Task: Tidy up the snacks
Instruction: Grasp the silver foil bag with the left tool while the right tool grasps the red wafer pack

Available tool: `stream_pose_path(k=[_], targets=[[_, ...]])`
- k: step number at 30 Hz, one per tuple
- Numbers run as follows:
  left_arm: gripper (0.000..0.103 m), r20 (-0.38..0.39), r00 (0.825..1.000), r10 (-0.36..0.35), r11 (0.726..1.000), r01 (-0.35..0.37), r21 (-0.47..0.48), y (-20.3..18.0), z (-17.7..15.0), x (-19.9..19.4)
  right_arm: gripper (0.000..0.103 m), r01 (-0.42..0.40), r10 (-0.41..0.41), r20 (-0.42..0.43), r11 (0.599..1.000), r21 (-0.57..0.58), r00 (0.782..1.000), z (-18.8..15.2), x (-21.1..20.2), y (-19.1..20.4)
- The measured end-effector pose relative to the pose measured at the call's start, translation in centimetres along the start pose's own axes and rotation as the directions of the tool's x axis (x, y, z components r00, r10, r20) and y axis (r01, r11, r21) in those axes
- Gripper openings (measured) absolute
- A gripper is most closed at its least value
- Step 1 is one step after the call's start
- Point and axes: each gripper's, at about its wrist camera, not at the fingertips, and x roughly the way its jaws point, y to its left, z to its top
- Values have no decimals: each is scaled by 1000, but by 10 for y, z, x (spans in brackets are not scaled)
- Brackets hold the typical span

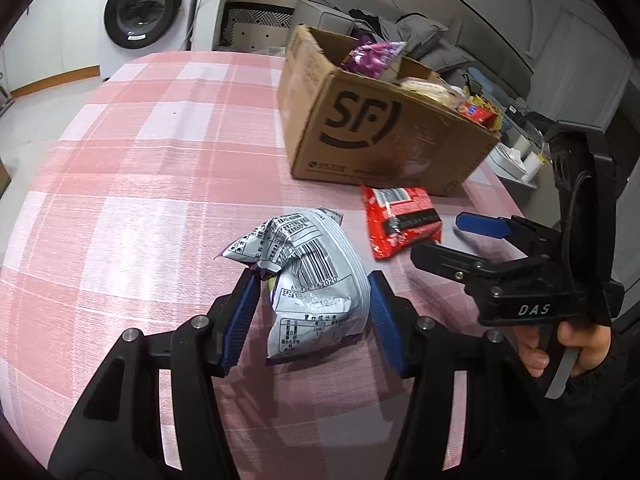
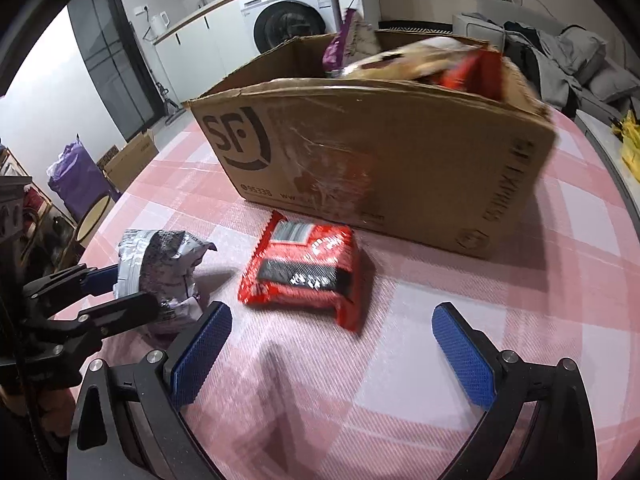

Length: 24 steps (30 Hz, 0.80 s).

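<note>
My left gripper point(image 1: 312, 320) is clamped on a crumpled silver snack packet point(image 1: 304, 276): both blue pads point(image 1: 240, 320) press into its sides, and the packet's printed back, with barcode and nutrition table, faces the camera. In the right wrist view the same packet point(image 2: 160, 276) appears at the left edge, pinched between the left gripper's fingers above the tablecloth.

My right gripper point(image 2: 332, 348) is released, its blue pads point(image 2: 464, 360) standing wide apart with only cloth between them. It points toward a red snack packet point(image 2: 304, 272), which lies flat on the pink-and-white checked tablecloth point(image 2: 400, 400), just ahead of the pads and not touching them. In the left wrist view this red packet point(image 1: 400, 220) lies between the silver packet and the box, with the right gripper point(image 1: 460, 240) just beside it and my hand point(image 1: 568, 344) on its handle.

The cardboard box point(image 1: 380, 132), printed "SF", stands open-topped on the table behind both packets; the red packet lies close to its front wall. Inside it are several snacks, among them a purple packet point(image 1: 376, 56) and a red-and-yellow one point(image 1: 476, 112). A washing machine point(image 1: 140, 12) stands in the background.
</note>
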Motion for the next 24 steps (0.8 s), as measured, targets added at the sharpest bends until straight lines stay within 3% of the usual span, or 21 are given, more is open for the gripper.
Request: stream_pose_path(k=[7,13,16,21,24], targets=[[53,-4,1000,-4,999,4,-36,14,1,3,100,2,-2,-9,1000,-29,1000,13,15,14],[53,-9,1000,-13,999,13,-52,18,1,6,84,54,-54,1,997,-48,999,18,24,23],[53,-8,1000,-12,999,11,-52,18,1,7,80,41,-42,-3,998,-48,999,18,27,25],[53,-6,1000,-6,999,5,-48,17,1,7,58,31,-31,15,999,-39,999,16,26,26],[53,-4,1000,-1,999,1,-44,16,1,7,51,6,-5,31,1000,-24,999,10,18,22]])
